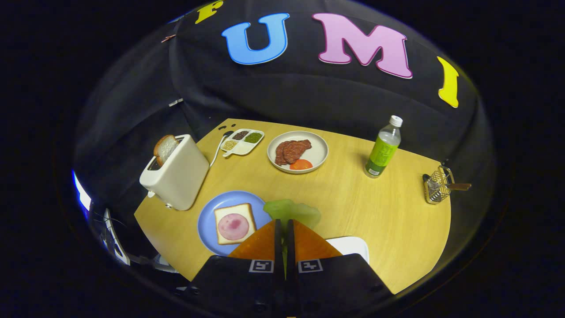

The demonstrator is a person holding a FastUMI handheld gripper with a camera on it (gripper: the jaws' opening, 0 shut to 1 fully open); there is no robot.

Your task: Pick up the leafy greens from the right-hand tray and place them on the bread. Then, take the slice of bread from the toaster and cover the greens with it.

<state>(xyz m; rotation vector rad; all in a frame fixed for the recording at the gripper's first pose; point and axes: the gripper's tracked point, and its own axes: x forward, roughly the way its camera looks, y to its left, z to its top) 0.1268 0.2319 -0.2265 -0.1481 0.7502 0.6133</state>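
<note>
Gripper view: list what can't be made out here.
- White tray: mostly hidden behind the gripper.
- Leafy greens: lower part hidden between the closed fingers gripping it.
- Toaster slot: hides the lower half of the bread slice.
- Divided dish: contents too small to identify.

hand-held gripper [284,223]: fingers pinched on the leafy greens [292,211]
bread [235,223]: on blue plate [207,221], beside greens
toaster [175,172]: bread slice [165,149] upright in slot
tabletop [353,203]: bottle [383,147] well beyond
</note>
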